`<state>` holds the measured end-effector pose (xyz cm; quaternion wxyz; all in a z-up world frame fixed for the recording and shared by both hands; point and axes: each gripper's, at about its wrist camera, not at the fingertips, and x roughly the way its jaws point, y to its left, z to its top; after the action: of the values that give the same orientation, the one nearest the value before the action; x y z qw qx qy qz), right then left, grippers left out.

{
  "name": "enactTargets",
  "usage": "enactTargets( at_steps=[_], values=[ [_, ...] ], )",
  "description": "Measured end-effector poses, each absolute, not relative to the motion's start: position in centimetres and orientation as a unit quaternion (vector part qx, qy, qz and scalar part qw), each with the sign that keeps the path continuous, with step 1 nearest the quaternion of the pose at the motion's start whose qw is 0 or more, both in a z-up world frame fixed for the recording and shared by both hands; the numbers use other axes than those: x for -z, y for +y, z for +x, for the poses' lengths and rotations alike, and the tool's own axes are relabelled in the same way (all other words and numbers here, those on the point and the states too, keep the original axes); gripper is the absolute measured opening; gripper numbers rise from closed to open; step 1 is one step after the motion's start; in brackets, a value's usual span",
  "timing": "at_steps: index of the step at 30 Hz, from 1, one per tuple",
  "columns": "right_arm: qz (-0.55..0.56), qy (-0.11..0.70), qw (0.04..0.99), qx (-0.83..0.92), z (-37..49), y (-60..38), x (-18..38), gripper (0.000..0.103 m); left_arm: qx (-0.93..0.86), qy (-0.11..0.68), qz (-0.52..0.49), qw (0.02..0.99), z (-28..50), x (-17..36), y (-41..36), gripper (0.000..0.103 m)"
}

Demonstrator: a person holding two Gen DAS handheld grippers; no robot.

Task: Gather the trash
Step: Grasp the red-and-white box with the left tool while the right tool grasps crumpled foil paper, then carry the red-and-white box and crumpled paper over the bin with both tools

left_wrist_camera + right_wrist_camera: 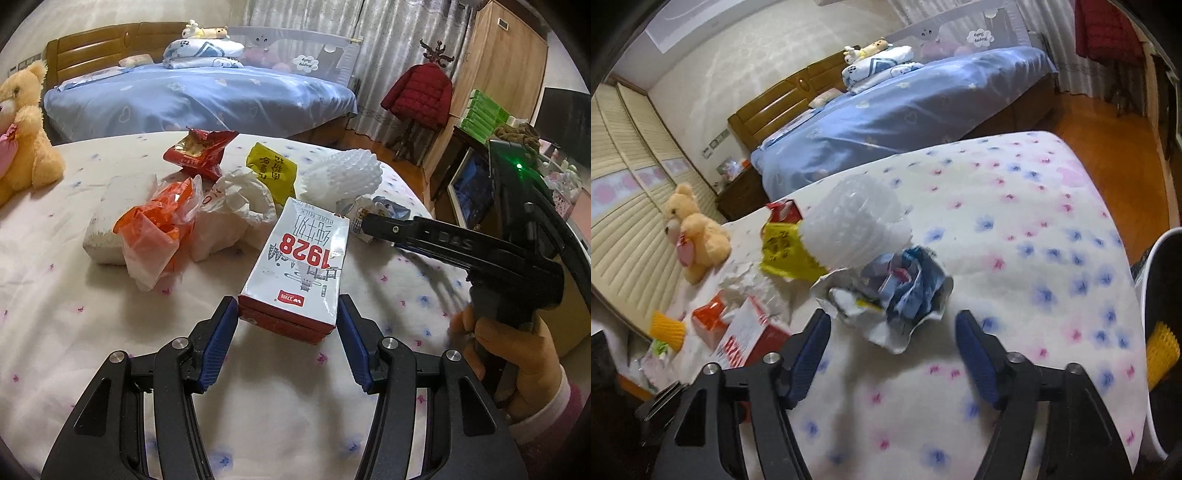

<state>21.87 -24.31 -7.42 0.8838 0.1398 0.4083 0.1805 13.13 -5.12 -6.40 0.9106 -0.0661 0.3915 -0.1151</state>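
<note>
Two black grippers with blue pads work over a white bedspread [55,295] printed with small pink and blue flowers. The left gripper [288,325] holds a grey-and-red rectangular milk carton [299,269] marked 1928, its pads pressed against the carton's two sides at the near end, about half spread. Just beyond the carton's far end lies a crumpled white paper bag [236,214], with a crumpled orange-and-clear plastic bag [159,232] beside that, away from the right gripper. Further beyond the carton sit a yellow plastic wrapper [273,170], a torn red snack packet [199,151] and a white foam fruit net [343,177]. The right gripper [894,350], held by a hand [517,350] in a pink sleeve, stands on the carton's other side with its jaws parted and nothing between them; a crumpled blue-and-white wrapper [905,291] lies on the bedspread just ahead of its tips. A tan teddy bear [26,122] sits well apart from the carton at the bedspread's edge
</note>
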Motion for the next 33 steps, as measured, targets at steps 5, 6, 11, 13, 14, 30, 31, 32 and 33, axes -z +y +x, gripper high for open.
enactTargets(
  at_steps=[5,6,11,13,14,30,31,32,33],
  values=[
    [0.130,0.406,0.886,-0.182,20.9,-24.8,6.9,0.001,0.125,0.391,-0.066,0.910,13.0,6.3,-5.7,0.054],
    [0.131,0.403,0.887,-0.183,20.5,-25.0,6.7,0.001,0.128,0.390,-0.065,0.910,12.9,6.3,-6.0,0.054],
    [0.136,0.390,0.892,-0.185,17.9,-26.3,6.0,0.001,0.137,0.391,-0.062,0.908,12.7,6.2,-6.9,0.054],
    [0.139,0.386,0.893,-0.185,17.0,-26.9,5.7,0.001,0.140,0.391,-0.064,0.907,12.7,6.1,-7.2,0.054],
    [0.139,0.382,0.895,-0.184,16.5,-27.2,5.4,0.001,0.142,0.390,-0.063,0.908,12.7,6.0,-7.3,0.054],
    [0.140,0.356,0.914,-0.132,10.3,-32.4,4.2,0.001,0.193,0.385,-0.027,0.902,12.1,5.5,-12.8,0.054],
    [0.140,0.355,0.915,-0.131,10.1,-32.6,4.1,0.001,0.194,0.384,-0.026,0.902,12.1,5.5,-13.0,0.054],
    [0.141,0.354,0.915,-0.131,9.9,-32.7,4.1,0.001,0.197,0.385,-0.026,0.901,12.1,5.4,-13.2,0.054],
    [0.141,0.352,0.916,-0.131,9.7,-32.8,4.0,0.001,0.198,0.385,-0.025,0.901,12.2,5.4,-13.4,0.054]
  ],
)
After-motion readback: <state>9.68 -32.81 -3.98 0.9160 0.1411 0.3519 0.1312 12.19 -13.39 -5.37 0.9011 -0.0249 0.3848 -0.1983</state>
